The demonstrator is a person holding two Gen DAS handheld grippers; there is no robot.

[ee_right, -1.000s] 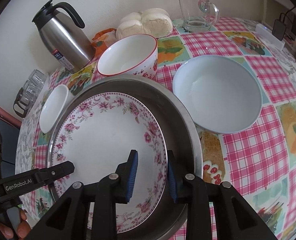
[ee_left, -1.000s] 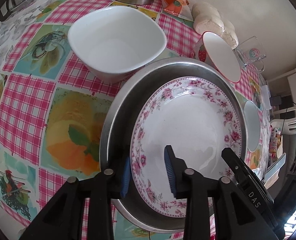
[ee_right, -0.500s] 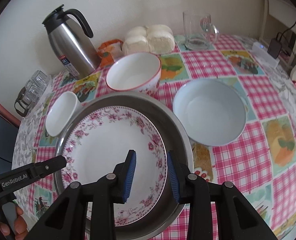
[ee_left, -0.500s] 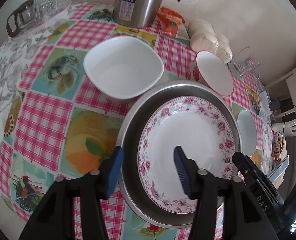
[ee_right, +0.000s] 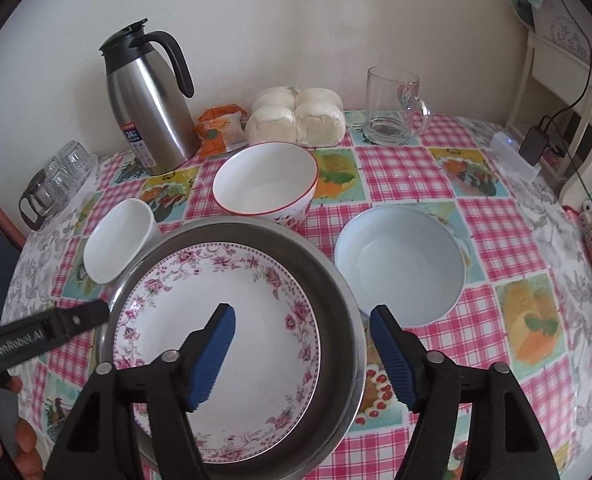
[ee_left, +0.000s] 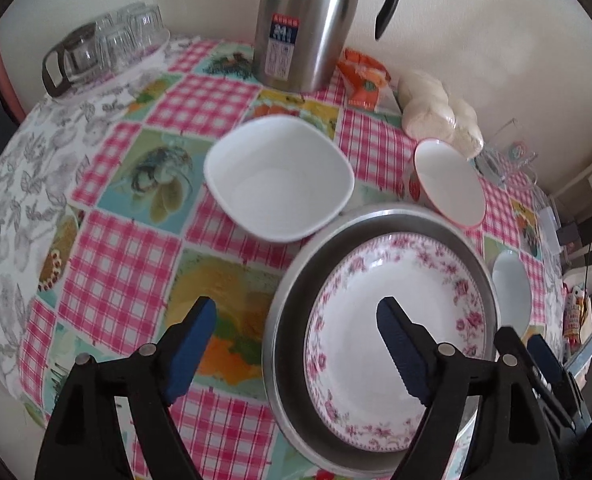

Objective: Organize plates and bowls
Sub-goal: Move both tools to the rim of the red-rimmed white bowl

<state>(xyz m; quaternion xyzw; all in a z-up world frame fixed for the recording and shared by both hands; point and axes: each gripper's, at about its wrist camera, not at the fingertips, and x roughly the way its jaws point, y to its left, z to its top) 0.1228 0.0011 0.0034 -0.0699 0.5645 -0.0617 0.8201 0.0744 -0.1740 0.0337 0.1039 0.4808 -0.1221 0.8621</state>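
A pink-flowered plate [ee_left: 391,344] [ee_right: 216,344] lies inside a round steel tray [ee_left: 284,320] [ee_right: 335,280]. My left gripper [ee_left: 296,344] is open and empty, raised above the tray's left rim. My right gripper [ee_right: 301,344] is open and empty above the tray's right rim. Around the tray stand a white square bowl [ee_left: 280,180] [ee_right: 114,244], a red-rimmed bowl [ee_left: 449,184] [ee_right: 264,178] and a pale blue bowl [ee_right: 399,264] [ee_left: 511,288].
A steel thermos jug [ee_right: 148,100] [ee_left: 307,20], an orange packet [ee_right: 218,128], bagged buns [ee_right: 296,116] and a glass mug [ee_right: 391,108] stand along the wall. A tray of glasses [ee_left: 104,48] is at the far left. A checked cloth [ee_left: 116,264] covers the table.
Both grippers let go of the tray and plate rims, opened wide and pulled back and up. The plate and tray stay on the table.
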